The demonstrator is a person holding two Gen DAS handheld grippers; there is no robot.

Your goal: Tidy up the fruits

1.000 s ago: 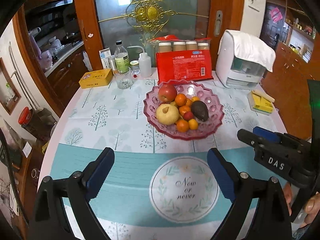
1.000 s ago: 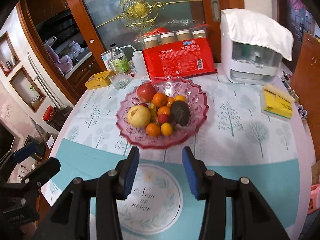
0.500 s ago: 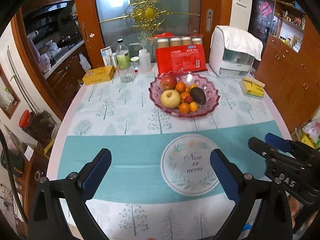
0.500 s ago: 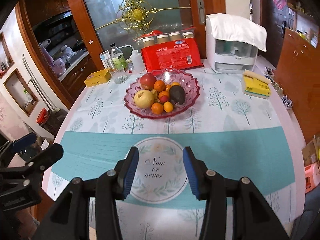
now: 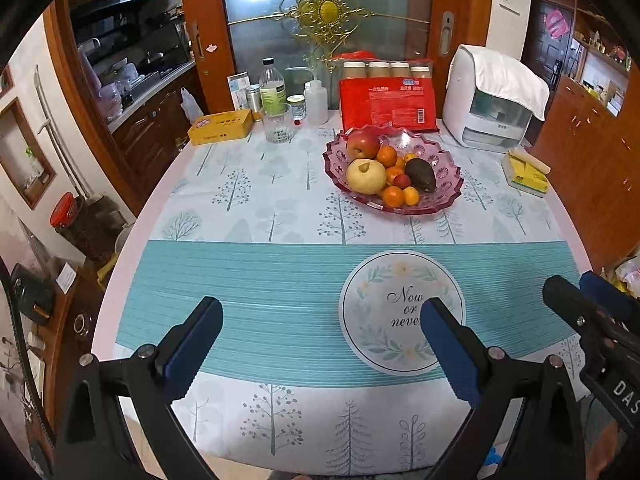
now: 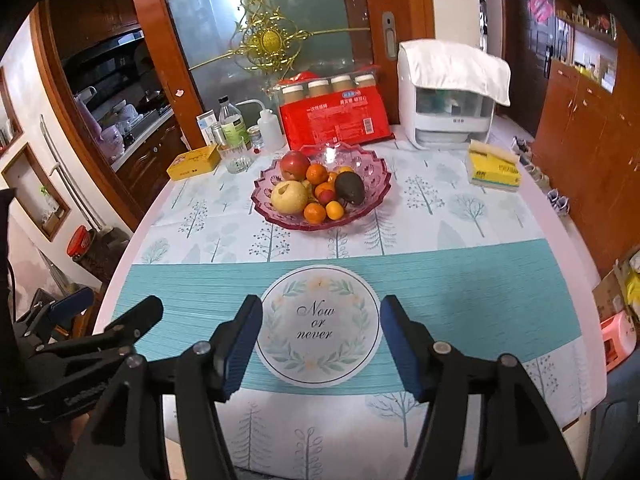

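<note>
A pink glass fruit bowl [image 5: 450, 196] [image 6: 376, 176] stands on the far half of the round table. It holds a red apple [image 5: 362, 144], a yellow pear [image 5: 365, 176], a dark avocado [image 5: 420, 175] and several small oranges [image 5: 393, 195]. My left gripper [image 5: 320, 320] is open and empty, over the near teal band, far short of the bowl. My right gripper [image 6: 320, 322] is open and empty over the "Now or never" circle [image 6: 318, 322]. The right gripper also shows at the right edge of the left wrist view [image 5: 588, 300].
Behind the bowl stand a red package [image 5: 388, 104], a white appliance [image 5: 492, 100], a glass tumbler [image 5: 277, 123], bottles [image 5: 273, 88] and a yellow box [image 5: 221, 127]. A yellow tissue pack [image 5: 524, 172] lies at the right. The table edge is close below both grippers.
Both grippers have pulled back from the bowl toward the near table edge. The right gripper's fingers have opened wider. The fruit has not moved.
</note>
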